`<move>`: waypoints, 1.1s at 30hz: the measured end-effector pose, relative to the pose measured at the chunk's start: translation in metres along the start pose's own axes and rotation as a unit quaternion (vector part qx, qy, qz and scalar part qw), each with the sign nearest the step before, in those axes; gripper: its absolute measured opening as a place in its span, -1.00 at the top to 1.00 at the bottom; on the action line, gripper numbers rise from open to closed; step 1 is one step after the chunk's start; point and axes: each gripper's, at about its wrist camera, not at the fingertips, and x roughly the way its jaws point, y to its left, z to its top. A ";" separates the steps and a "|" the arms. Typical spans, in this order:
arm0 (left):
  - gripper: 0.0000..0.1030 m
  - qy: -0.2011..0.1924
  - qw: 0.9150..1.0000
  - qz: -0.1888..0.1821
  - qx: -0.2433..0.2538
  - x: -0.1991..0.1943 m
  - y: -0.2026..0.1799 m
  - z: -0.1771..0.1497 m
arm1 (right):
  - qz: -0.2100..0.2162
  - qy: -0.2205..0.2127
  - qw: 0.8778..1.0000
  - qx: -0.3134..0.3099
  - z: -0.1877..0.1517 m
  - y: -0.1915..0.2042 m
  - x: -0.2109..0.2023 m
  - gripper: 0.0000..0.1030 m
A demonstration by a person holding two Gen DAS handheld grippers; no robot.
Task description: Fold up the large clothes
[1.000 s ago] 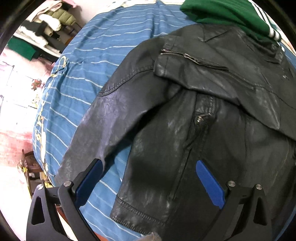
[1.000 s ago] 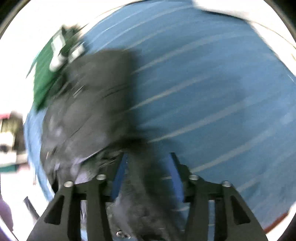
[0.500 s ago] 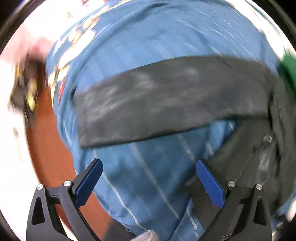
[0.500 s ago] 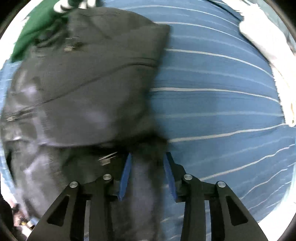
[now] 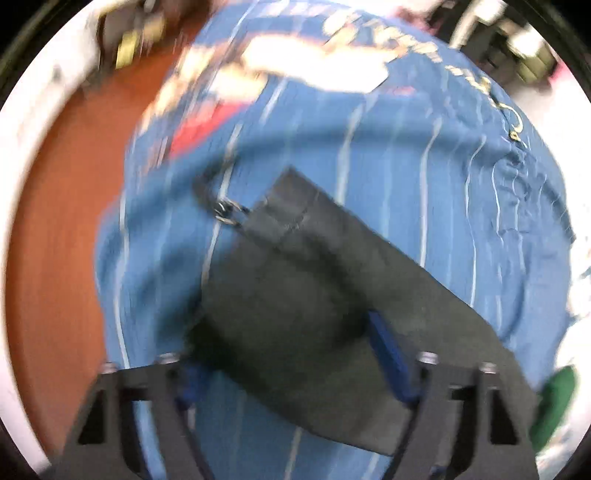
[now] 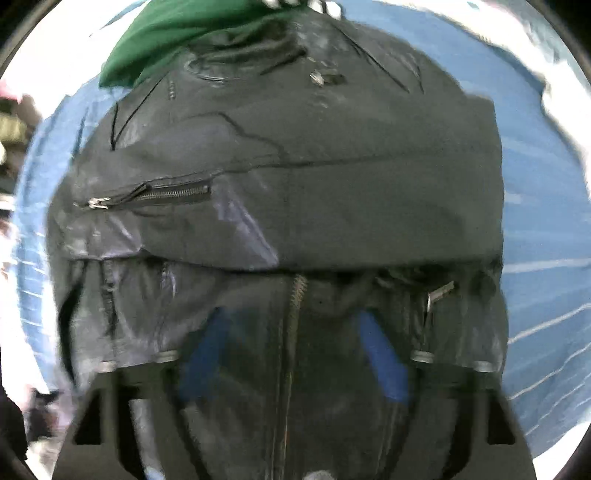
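Observation:
A black leather jacket (image 6: 295, 192) lies on a blue striped bedsheet (image 6: 546, 229), with one sleeve folded across its chest. In the left wrist view its other sleeve (image 5: 325, 295) stretches out flat over the sheet, zip cuff (image 5: 229, 212) at the far end. My left gripper (image 5: 291, 354) is open, its blue pads straddling the sleeve close above it. My right gripper (image 6: 295, 354) is open above the jacket's front zip, holding nothing.
A green garment (image 6: 177, 33) lies at the jacket's collar and shows at the lower right of the left wrist view (image 5: 554, 406). The bed's edge meets a red-brown floor (image 5: 55, 240) on the left. White bedding (image 6: 554, 74) lies at the right.
The left gripper swung round and came down over the outstretched sleeve. The right gripper opened, let go of the folded sleeve and moved over the jacket's front.

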 end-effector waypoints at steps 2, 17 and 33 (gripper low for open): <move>0.61 -0.028 0.999 0.019 0.041 -0.003 -0.020 0.014 | -0.076 -0.016 0.997 -0.028 -0.002 0.028 0.005 -0.71; 0.84 -0.259 0.886 -0.012 0.385 -0.150 -0.186 -0.002 | -0.143 -0.046 0.988 -0.014 0.009 0.090 -0.001 -0.71; 0.86 -0.114 0.700 -0.264 0.654 -0.225 -0.322 -0.370 | -0.144 -0.028 0.972 0.181 0.010 -0.124 -0.046 -0.71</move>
